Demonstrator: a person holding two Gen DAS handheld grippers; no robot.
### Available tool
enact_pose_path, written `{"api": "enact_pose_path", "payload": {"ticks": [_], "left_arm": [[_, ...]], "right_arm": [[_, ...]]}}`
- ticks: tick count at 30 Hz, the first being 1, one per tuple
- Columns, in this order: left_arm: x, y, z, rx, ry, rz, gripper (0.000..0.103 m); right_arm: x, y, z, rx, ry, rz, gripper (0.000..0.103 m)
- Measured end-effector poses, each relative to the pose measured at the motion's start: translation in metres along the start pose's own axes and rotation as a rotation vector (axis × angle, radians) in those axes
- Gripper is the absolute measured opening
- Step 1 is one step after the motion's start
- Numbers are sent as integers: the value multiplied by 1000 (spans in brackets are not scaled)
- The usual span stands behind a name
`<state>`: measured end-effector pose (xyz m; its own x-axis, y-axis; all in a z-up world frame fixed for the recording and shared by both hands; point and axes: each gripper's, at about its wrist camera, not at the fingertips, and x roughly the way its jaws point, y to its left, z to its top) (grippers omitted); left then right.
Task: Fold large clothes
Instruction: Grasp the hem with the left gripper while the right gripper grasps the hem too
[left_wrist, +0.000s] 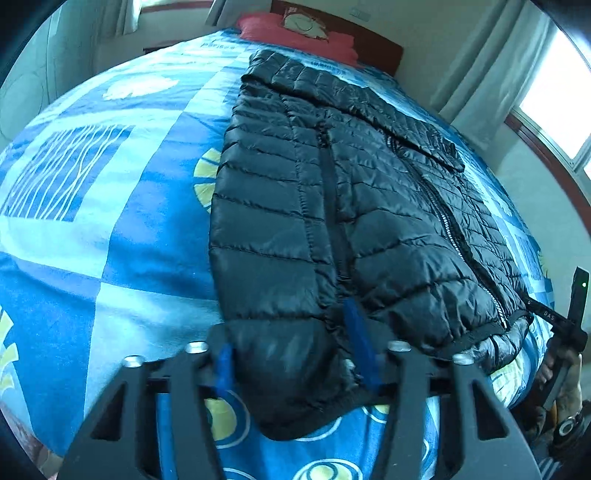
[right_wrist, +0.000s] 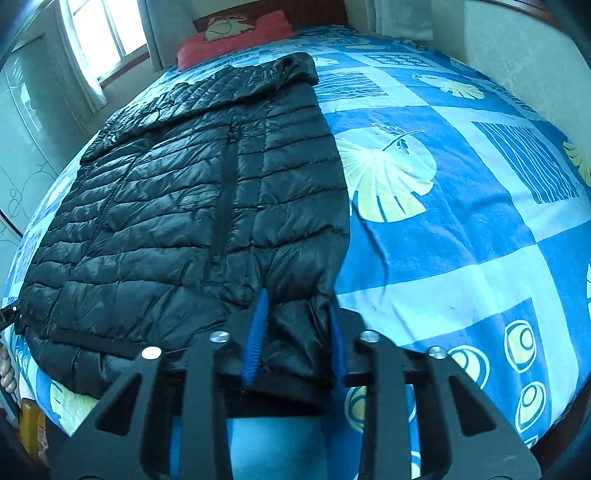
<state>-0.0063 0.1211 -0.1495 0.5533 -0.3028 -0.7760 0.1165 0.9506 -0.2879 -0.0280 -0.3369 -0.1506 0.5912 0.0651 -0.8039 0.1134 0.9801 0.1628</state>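
A black quilted puffer jacket (left_wrist: 332, 206) lies flat on the bed, collar toward the pillows, with a sleeve folded along its side. In the left wrist view the gripper (left_wrist: 291, 354) has its blue fingers spread wide on either side of the sleeve cuff (left_wrist: 295, 369). In the right wrist view the jacket (right_wrist: 177, 221) fills the left half, and the gripper (right_wrist: 295, 332) stands with open blue fingers astride the sleeve end (right_wrist: 299, 343). The other gripper (left_wrist: 570, 325) shows at the left wrist view's right edge, held by a hand.
A blue patterned bedsheet (right_wrist: 461, 240) covers the bed. A red pillow (left_wrist: 295, 31) lies by the wooden headboard. Curtains and a window (left_wrist: 554, 92) stand beside the bed. A pale wardrobe (right_wrist: 26, 129) stands on the window side of the bed.
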Motion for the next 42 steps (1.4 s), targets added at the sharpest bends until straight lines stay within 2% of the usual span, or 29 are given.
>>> {"api": "enact_pose_path", "payload": {"ticks": [2,4,11,18,21,24,30,36,38,42], "left_arm": [[-4,-1,1,-8,-15,11,28],[-8,3,2,-30,-27,5,18],[-29,1,1,-52,-79,-14,13],[-71,1,23,-100,-160,-110,13],[-79,-2,49,-101,-194,-149,13],[-76,-6,91,-84,-230,-158,13],[-54,-7,170,-87,-268,-176,13],[3,-4,274,-140,-263,-179,13],[26,-3,302,-140,-254,-161,13],[79,3,344,-149,-220,-102,13]], "right_arm": [[-5,-1,1,15,-14,23,14],[-10,-1,3,25,-21,43,11],[-33,-5,3,54,-53,110,8],[-63,-16,26,125,-118,264,7],[-68,-17,49,149,-159,330,7],[-65,-19,86,186,-202,398,7],[-42,-11,172,197,-261,436,7],[11,-5,272,244,-264,457,8],[40,-2,303,265,-240,447,8],[92,8,343,286,-197,405,8]]}}
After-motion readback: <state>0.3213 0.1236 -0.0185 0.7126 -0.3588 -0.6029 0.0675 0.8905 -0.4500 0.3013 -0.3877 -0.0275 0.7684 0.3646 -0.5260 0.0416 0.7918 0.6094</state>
